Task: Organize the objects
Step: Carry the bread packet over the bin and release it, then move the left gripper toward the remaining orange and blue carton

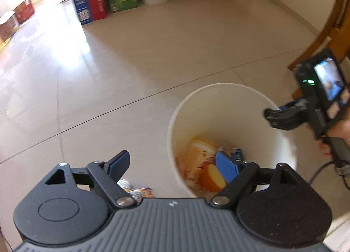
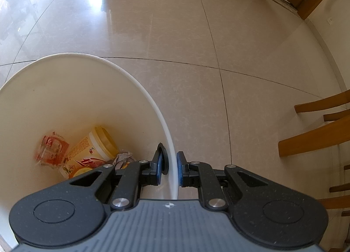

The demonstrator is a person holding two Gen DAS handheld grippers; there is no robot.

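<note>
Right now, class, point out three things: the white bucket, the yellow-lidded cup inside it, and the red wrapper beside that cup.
white bucket [image 2: 151, 98]: right wrist view, on the far rim.
yellow-lidded cup [image 2: 105, 141]: right wrist view, on its yellow lid.
red wrapper [image 2: 52, 150]: right wrist view, on the crinkled middle.

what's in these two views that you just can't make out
- Packets on the floor, left wrist view: mostly hidden behind the left gripper, so their kind is unclear.
- Bucket contents, right wrist view: the crumpled grey item and the cup's lower end are covered by the right gripper.
- Cup label text: too blurred to read in the left view.
- Wooden chair: cut off by the right edge.
</note>
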